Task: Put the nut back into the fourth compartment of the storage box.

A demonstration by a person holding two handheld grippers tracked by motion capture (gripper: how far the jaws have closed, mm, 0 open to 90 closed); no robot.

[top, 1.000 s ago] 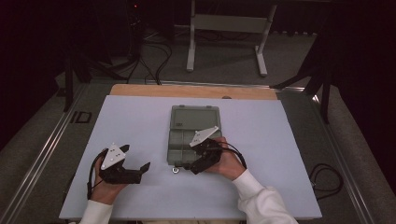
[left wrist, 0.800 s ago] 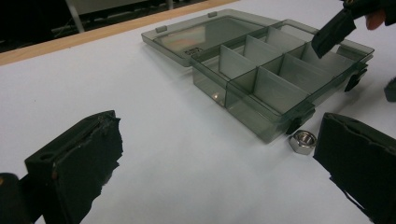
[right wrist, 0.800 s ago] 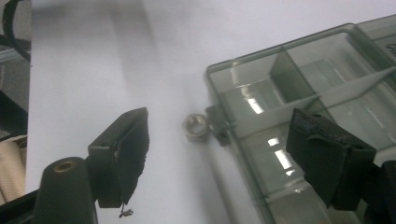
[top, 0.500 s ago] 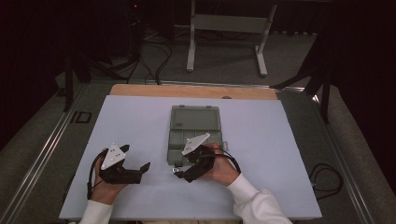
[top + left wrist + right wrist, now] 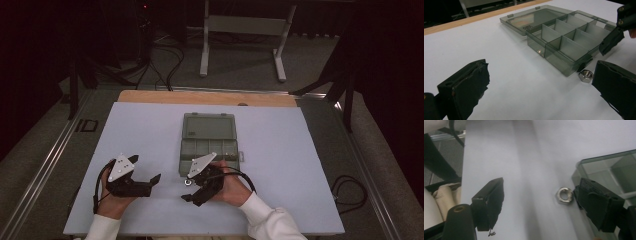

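A small steel hex nut lies on the white table just off the near left corner of an open smoky-grey organizer box. My right gripper is open and low over the table; the nut lies inside its gap, close to the right-hand jaw. In the high view the right gripper sits at the box's near edge. My left gripper rests open to the left, holding nothing. Its own view, the left gripper, faces the nut and the empty compartments of the box.
The box lid lies flat open toward the far side. The white tabletop ends in a wooden strip at the back. Metal rails run along both sides, and a cable lies right of the table.
My right gripper has slid off the front of the box toward the near left and now straddles the nut. The left gripper has stayed put.
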